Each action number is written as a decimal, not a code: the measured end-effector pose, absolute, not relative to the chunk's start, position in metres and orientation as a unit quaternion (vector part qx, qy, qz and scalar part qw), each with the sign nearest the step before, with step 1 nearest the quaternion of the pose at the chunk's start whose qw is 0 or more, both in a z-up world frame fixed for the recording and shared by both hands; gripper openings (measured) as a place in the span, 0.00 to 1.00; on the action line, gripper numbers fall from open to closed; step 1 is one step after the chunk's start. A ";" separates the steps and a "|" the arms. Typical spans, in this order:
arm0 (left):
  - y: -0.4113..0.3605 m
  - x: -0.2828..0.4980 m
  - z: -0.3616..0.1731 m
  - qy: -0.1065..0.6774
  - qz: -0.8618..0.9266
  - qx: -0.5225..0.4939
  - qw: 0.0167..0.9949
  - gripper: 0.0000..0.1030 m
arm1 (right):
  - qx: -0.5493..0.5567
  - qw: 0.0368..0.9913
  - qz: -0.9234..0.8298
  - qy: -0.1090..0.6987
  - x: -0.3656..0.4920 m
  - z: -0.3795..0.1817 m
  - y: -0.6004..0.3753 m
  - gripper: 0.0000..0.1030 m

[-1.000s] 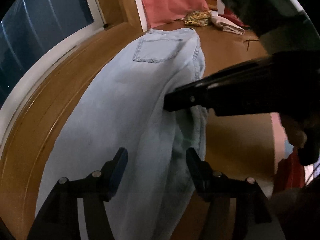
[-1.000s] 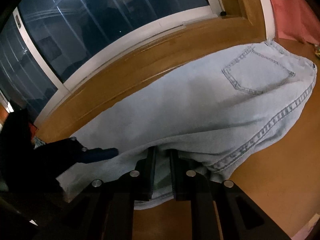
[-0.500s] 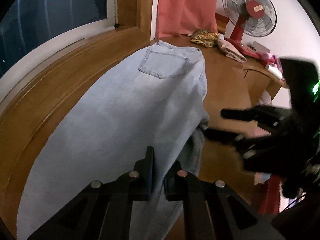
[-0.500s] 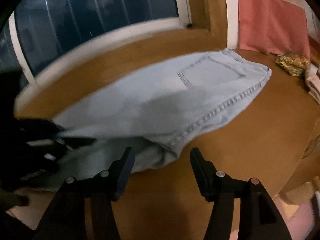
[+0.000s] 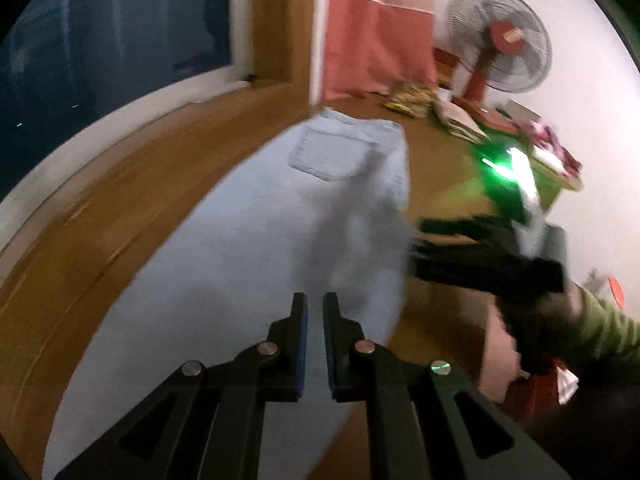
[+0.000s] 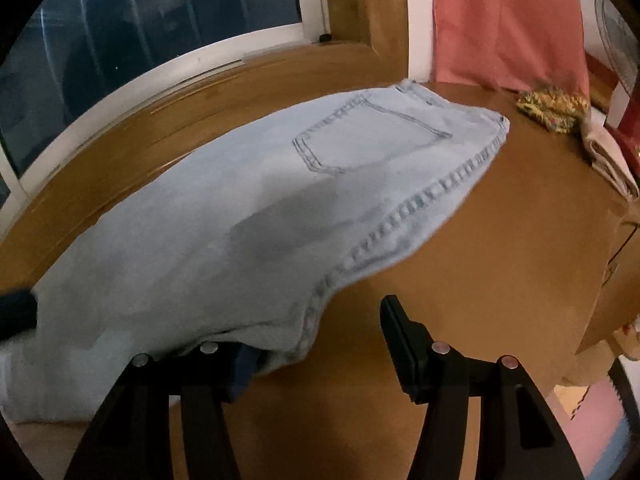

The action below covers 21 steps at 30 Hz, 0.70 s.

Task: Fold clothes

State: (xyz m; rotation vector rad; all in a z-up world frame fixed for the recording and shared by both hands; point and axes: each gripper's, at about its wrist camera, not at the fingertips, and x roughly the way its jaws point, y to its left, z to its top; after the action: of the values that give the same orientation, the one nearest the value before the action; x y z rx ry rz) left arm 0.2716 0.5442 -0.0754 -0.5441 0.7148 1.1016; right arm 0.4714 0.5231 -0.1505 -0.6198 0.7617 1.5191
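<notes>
Light-blue jeans (image 5: 248,216) lie lengthwise on the wooden table (image 5: 440,168), back pocket (image 6: 360,136) up at the far end. My left gripper (image 5: 315,298) is shut, its narrow gap filled with denim at the near leg end. In the right wrist view it shows only as a dark tip (image 6: 16,312) at the jeans' left end. My right gripper (image 6: 320,328) stands open at the jeans' (image 6: 200,240) side seam. Its left finger is tucked under the lifted fold; its right finger hangs over bare wood. In the left wrist view the right gripper (image 5: 416,240) is blurred.
A dark window (image 6: 160,20) and wooden sill run along the far side. At the back right are a pink curtain (image 5: 372,40), a red fan (image 5: 496,40), a yellow patterned cloth (image 6: 552,108) and a folded beige cloth (image 6: 608,156). A green sleeve (image 5: 600,328) enters from the right.
My left gripper's jaws went from wide apart to shut on the denim and lifted a little. My right gripper, shut on the jeans' edge a second ago, has opened and shifted right.
</notes>
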 end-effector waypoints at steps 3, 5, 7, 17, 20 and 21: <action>0.588 0.266 -0.087 0.330 0.513 -0.288 0.738 0.07 | -0.269 0.611 0.668 0.329 0.479 -0.151 0.516 0.53; 0.620 0.274 -0.101 0.347 0.516 -0.289 0.727 0.07 | -0.272 0.604 0.675 0.324 0.478 -0.152 0.516 0.46; 0.651 0.281 -0.116 0.364 0.520 -0.290 0.717 0.07 | -0.275 0.593 0.685 0.323 0.474 -0.153 0.518 0.34; 0.692 0.307 -0.150 0.405 0.584 -0.221 0.668 0.12 | -0.286 0.581 0.705 0.289 0.474 -0.144 0.487 0.09; 0.689 0.309 -0.151 0.404 0.588 -0.207 0.670 0.14 | -0.300 0.578 0.702 0.288 0.474 -0.151 0.483 0.08; 0.687 0.308 -0.151 0.400 0.589 -0.205 0.672 0.14 | -0.305 0.579 0.700 0.286 0.474 -0.154 0.482 0.08</action>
State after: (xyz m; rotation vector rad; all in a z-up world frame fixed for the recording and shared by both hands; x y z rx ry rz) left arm 0.3082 0.6866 -0.1514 -0.4626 0.9010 1.3261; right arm 0.4735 0.4817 -0.1540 -0.7140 0.6693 1.6376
